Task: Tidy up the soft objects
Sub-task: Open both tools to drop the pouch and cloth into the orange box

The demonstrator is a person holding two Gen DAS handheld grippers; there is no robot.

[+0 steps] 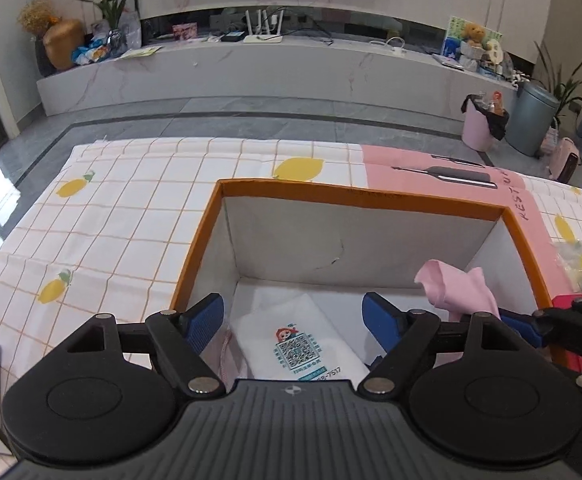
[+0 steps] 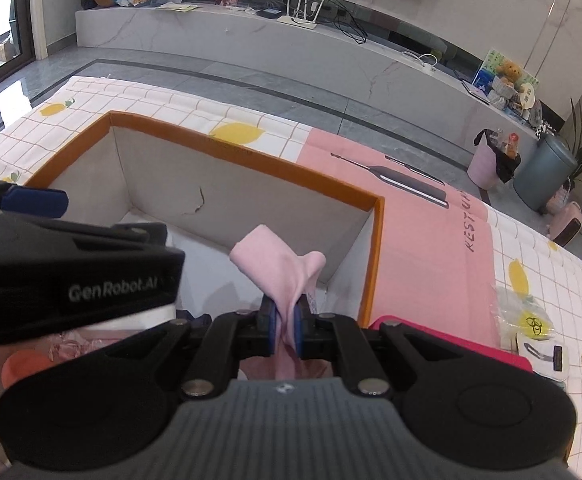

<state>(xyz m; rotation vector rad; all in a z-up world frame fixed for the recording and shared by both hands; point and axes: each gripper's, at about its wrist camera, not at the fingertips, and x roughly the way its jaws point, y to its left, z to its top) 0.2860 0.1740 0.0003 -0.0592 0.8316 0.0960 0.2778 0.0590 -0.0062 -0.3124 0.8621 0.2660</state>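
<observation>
Lemon-print tablecloth [image 1: 131, 216] with orange-rimmed box [image 2: 375, 248] on it: sorting partly done.
Right gripper [image 2: 286, 330] is clamped on a pink cloth [image 2: 279, 268] above the box, not yet released. Left gripper [image 1: 293, 322] stands wide apart, empty, over a white printed pouch [image 1: 295, 344] already lying inside the box. A clear packet [image 2: 531, 320] lies outside the box, judged still to sort.
</observation>
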